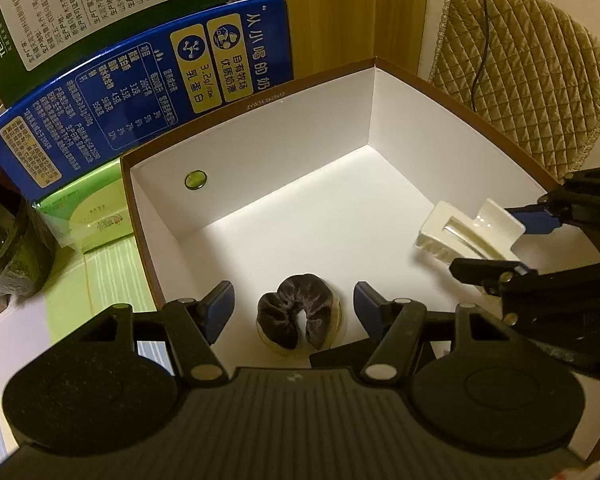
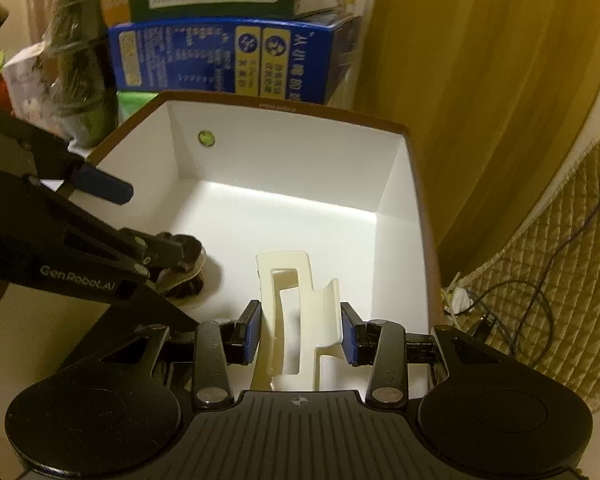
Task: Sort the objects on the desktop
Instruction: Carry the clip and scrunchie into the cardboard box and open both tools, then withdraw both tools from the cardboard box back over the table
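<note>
My left gripper (image 1: 294, 306) stood wide, the dark velvet scrunchie (image 1: 300, 322) loose between its jaws; my right gripper (image 2: 300, 330) clamped the cream hair claw (image 2: 296, 312) over the white box (image 2: 284, 148) for dropping.

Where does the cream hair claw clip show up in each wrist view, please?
Left wrist view: the cream hair claw clip is at the right, inside the white box, gripped by the right hand-held gripper.
Right wrist view: lower centre, between the pads.
Shared landmark: the green sticker on the box wall.
</note>
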The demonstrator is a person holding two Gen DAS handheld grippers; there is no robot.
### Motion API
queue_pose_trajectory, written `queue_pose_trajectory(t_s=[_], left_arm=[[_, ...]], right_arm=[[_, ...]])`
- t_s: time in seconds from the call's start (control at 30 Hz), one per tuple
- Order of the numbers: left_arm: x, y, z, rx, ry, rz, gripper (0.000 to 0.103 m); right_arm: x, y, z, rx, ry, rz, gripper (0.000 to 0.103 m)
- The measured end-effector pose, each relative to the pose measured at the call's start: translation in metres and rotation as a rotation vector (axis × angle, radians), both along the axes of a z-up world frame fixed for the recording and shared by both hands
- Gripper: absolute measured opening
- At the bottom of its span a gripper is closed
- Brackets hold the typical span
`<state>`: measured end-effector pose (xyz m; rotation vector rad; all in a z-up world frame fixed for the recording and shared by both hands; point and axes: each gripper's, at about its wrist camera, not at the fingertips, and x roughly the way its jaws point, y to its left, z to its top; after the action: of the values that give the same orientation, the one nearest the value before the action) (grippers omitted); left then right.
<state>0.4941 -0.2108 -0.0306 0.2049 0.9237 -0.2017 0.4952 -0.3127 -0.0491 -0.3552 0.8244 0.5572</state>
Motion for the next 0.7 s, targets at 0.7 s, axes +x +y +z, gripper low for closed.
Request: queue_pose_trajectory(t_s=[0.7], left_arm=[[-0.019,0.0,0.017,-0.024,-0.019,0.007,0.075]], right_arm=[[-0.02,-0.015,0.022,0.106,0.001,-0.021,0.076]])
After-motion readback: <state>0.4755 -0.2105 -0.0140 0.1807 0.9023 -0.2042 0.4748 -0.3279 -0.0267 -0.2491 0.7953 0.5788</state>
